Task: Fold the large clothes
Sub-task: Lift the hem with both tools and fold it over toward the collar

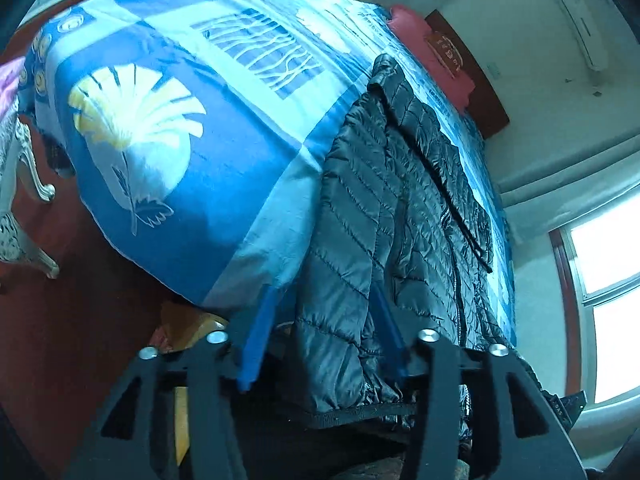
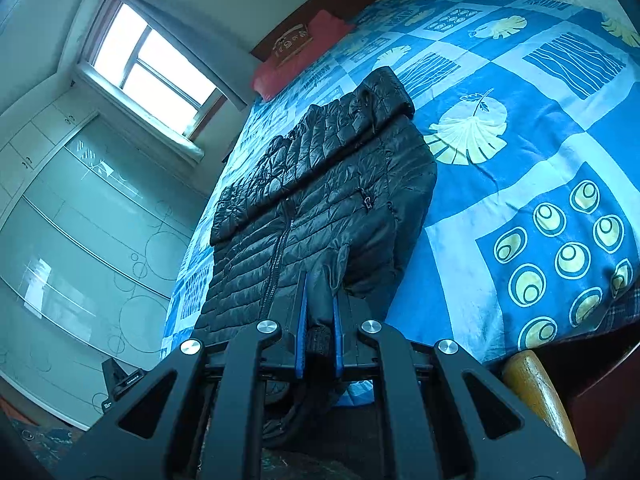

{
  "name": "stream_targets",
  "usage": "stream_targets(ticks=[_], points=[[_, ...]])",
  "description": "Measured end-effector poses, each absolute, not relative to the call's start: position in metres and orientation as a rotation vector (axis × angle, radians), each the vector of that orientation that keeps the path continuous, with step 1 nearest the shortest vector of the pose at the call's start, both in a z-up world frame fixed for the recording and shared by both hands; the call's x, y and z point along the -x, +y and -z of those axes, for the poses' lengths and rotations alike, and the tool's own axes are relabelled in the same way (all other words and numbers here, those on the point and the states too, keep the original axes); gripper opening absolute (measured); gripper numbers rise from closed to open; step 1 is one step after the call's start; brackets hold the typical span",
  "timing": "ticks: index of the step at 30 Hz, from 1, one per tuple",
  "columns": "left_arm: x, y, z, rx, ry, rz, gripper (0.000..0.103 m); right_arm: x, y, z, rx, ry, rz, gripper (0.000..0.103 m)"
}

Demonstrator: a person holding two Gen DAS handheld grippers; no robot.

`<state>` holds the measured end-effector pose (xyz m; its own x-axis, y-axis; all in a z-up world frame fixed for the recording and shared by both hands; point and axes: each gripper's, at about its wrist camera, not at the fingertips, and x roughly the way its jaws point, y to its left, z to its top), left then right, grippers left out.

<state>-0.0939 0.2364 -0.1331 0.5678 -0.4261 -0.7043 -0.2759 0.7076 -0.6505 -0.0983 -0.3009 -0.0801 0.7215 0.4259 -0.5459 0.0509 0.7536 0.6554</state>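
Note:
A black quilted puffer jacket lies lengthwise on the bed, zip side up, with its hem hanging over the near edge. My left gripper is open at that hem. A fold of the jacket's left side sits between the blue fingers, and the left pad stands apart from the fabric. In the right wrist view the jacket has one sleeve folded across its chest. My right gripper is shut on the other sleeve near its knit cuff.
The bed cover is blue patchwork with leaf prints. A red pillow lies by the brown headboard. A yellow wooden bedpost is at the near corner. White ornate furniture legs stand on the red-brown floor. A wardrobe and window are on the left.

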Motion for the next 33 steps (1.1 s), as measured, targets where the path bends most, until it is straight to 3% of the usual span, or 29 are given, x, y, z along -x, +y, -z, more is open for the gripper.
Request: stream_targets(ticks=[5,7,9,12,23,33], points=[[0.092,0.226,0.148,0.869,1.047,0.185,0.05,0.099,-0.3,0.083,-0.706,0.749,-0.228,0.01],[0.092,0.219,0.149,0.817,1.066,0.179,0.027,0.1,-0.3,0.083,-0.707,0.749,-0.227,0.01],[0.092,0.218,0.147,0.802,1.061,0.175,0.014,0.1,-0.3,0.084,-0.71,0.748,-0.228,0.01],[0.093,0.22,0.138,0.814,1.021,0.178,0.008,0.099,-0.301,0.083,-0.715,0.745,-0.235,0.01],[0.032,0.213,0.044,0.881,0.785,0.402,0.006,0.05,-0.306,0.044,-0.763,0.642,-0.369,0.01],[-0.133,0.182,0.005,0.813,0.701,0.437,0.006,-0.106,-0.323,0.003,-0.749,0.555,-0.405,0.01]])
